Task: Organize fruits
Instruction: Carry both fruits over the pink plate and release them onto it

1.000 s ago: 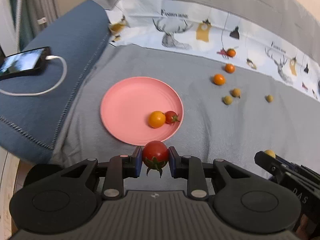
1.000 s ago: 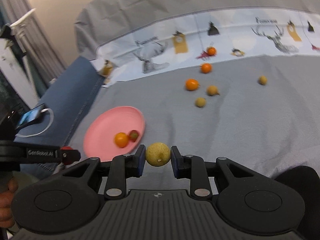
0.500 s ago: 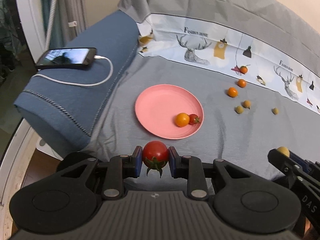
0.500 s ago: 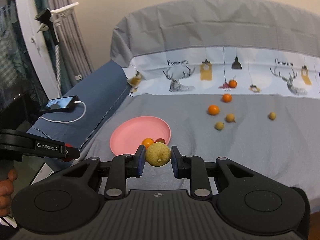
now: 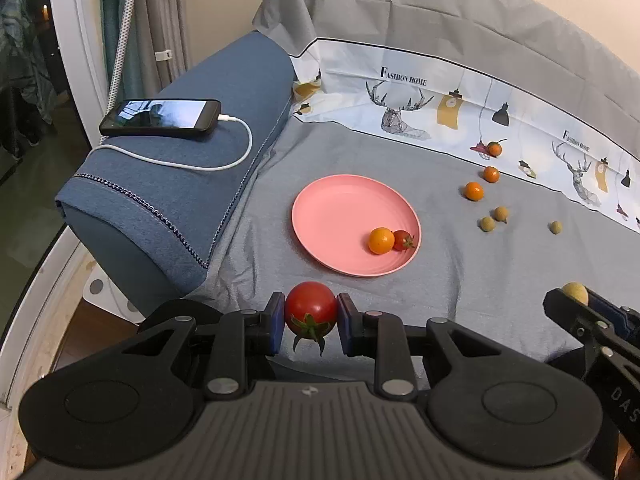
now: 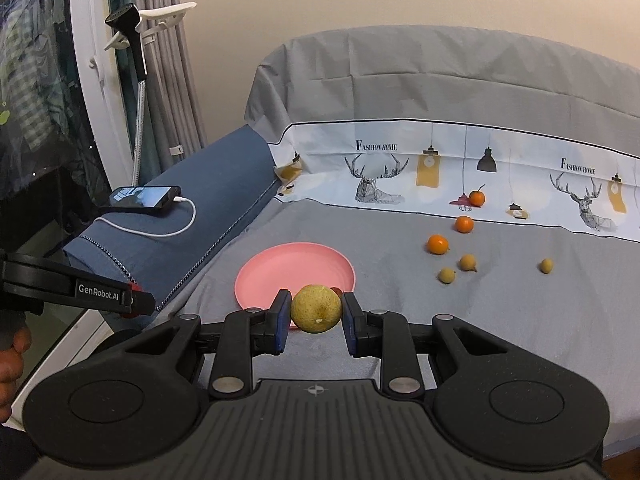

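While the left gripper (image 5: 311, 324) clamps a red tomato (image 5: 311, 312), the left wrist view shows the pink plate (image 5: 340, 208) just ahead holding only an orange tomato (image 5: 381, 241) and a small red tomato (image 5: 402, 240). In the right wrist view, the right gripper (image 6: 316, 322) clamps a yellow-green fruit (image 6: 316, 309); six fruits (image 6: 438, 244) lie farther ahead to the right. Organizing appears early.

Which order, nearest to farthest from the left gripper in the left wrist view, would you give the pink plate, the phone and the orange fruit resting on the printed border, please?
From the left gripper:
1. Pink plate, just ahead on the grey sheet.
2. Phone, farther off to the left, on the blue cushion.
3. Orange fruit, far right, on the printed border.
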Action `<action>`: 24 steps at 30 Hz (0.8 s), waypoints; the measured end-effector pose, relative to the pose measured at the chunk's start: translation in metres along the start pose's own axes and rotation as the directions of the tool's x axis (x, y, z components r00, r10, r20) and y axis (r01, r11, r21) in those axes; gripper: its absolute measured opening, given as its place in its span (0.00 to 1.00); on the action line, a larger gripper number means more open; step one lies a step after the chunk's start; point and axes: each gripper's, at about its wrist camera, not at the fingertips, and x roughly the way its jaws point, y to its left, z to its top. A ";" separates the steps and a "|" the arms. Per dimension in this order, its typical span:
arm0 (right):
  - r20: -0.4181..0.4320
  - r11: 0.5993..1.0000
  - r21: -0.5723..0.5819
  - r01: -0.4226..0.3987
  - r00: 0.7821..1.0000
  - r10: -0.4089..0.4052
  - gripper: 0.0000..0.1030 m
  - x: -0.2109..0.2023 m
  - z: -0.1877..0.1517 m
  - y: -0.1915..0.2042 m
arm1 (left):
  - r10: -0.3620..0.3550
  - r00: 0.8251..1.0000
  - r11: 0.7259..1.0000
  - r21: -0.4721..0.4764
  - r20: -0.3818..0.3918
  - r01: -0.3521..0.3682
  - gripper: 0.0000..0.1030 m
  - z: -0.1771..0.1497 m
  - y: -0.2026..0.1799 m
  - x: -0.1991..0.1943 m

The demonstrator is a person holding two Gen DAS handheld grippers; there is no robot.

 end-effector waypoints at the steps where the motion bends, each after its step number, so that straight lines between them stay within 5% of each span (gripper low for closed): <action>1: -0.003 1.000 -0.002 0.001 1.000 -0.001 0.27 0.001 0.000 0.001 | -0.003 1.000 1.000 0.000 -0.001 0.003 0.29 0.000 0.000 0.001; 24: -0.113 1.000 -0.010 0.028 0.993 -0.029 0.27 0.052 -0.001 -0.001 | -0.010 0.996 1.000 0.005 -0.089 0.011 0.29 0.013 0.001 0.052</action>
